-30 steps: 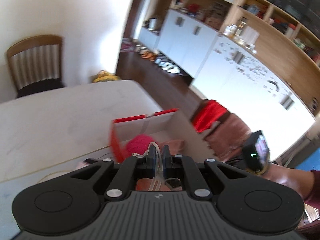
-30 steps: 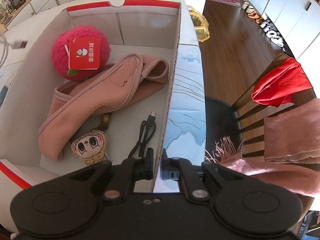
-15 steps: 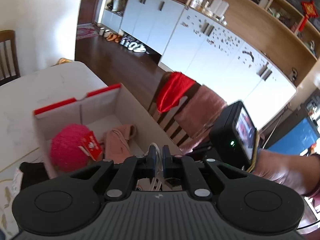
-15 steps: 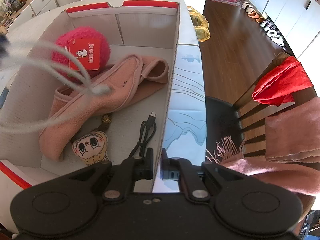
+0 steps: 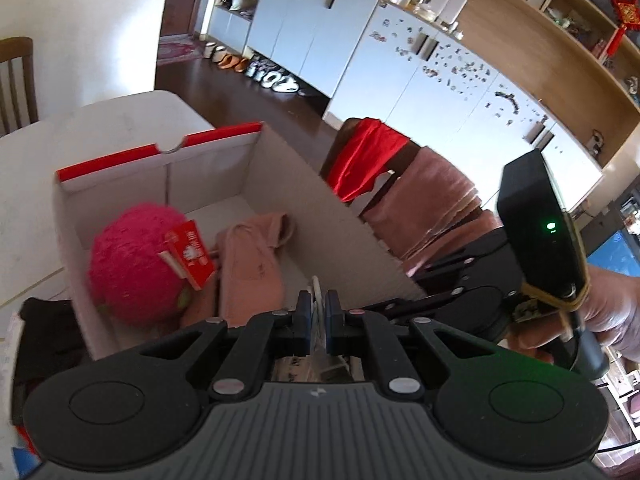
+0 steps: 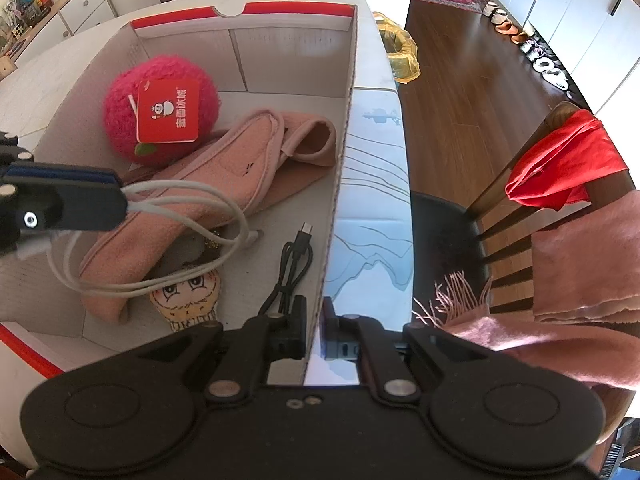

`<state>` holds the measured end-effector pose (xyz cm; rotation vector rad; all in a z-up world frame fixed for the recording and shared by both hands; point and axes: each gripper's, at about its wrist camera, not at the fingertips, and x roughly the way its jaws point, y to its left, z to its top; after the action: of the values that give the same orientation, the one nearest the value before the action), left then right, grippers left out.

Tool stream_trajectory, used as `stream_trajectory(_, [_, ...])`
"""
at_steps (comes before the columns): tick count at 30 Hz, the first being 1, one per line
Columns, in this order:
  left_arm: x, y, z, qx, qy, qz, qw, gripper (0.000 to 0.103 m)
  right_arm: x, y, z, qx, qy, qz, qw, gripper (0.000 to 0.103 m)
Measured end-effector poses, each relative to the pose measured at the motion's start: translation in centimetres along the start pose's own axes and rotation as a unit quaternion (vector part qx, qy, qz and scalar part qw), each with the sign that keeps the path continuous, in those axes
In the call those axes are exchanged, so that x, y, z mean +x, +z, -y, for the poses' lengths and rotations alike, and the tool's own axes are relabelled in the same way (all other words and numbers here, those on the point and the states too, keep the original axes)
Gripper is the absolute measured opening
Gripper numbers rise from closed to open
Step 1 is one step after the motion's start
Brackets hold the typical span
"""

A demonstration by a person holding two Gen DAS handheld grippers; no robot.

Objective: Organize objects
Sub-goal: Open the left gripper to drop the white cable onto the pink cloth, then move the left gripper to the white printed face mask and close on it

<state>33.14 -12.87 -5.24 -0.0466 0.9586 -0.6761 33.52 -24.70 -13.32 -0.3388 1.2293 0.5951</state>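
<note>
- Seen from the right wrist camera, the left gripper (image 6: 120,200) enters at the left edge over the open cardboard box (image 6: 352,80), its jaws clamped on a looped white cable (image 6: 224,216) that hangs in coils above the box floor.
- That view alone shows how the cable drapes: its loops hang over the pink cloth (image 6: 208,184) and a small cartoon-face doll (image 6: 188,296), with its plug end near the middle of the box.
- It alone also shows a black cable (image 6: 296,264) lying on the box floor, just beside the right wall.
- The red plush ball (image 6: 160,112) with its red tag sits toward the far left corner, touching the pink cloth.
- The right gripper (image 6: 316,328) is pinched on the box's right wall, one finger inside and one outside.
- From the left wrist camera, the left gripper (image 5: 316,312) shows only a short white stretch of cable (image 5: 316,284) between its nearly closed fingers; the loops below are hidden.
- That view shows the plush ball (image 5: 136,264) at left, the pink cloth (image 5: 252,264) beside it, and the box wall (image 5: 340,232) running toward the right.
- Only this view shows the person's right hand (image 5: 612,312) at far right, holding the other tool's handle, and a red cloth (image 5: 368,156) over a chair back beyond the box.
</note>
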Motion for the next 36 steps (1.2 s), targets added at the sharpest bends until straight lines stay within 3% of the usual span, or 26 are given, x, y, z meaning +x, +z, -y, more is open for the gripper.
stream_trajectory(6, [-0.3,-0.5,-1.6,0.007,0.035,-0.023,0.9991,0.009,0.1,0.0,0.0,-0.001,0.0,0.0,1.0,0.005])
stream_trajectory(9, [-0.5,-0.9,-2.1,0.006,0.041,-0.031,0.9987,0.028,0.1,0.0,0.0,-0.001,0.0,0.0,1.0,0.005])
stream_trajectory(11, [-1.0,-1.2,-2.3,0.004,0.043,-0.027,0.9987,0.051,0.0,0.0,0.0,-0.001,0.0,0.0,1.0,0.005])
stream_trajectory(12, [-1.3,-1.3,-2.5,0.003,0.043,-0.024,0.9988,0.054,0.0,0.0,0.0,-0.001,0.0,0.0,1.0,0.005])
stream_trajectory(18, [-3.5,-1.5,-3.2,-0.007,0.048,-0.008,0.9988,0.054,0.1,-0.1,0.1,-0.002,0.0,0.0,1.0,0.005])
stream_trajectory(31, [-11.1,-2.4,-6.4,-0.005,0.125,0.033,0.9916,0.055,-0.1,-0.1,0.0,-0.004,-0.001,-0.001,1.0,0.006])
stream_trajectory(36, [-12.9,-3.6,-8.6,-0.024,0.157,0.037,0.9865,0.066,-0.1,-0.1,0.0,-0.005,-0.001,0.0,1.0,0.006])
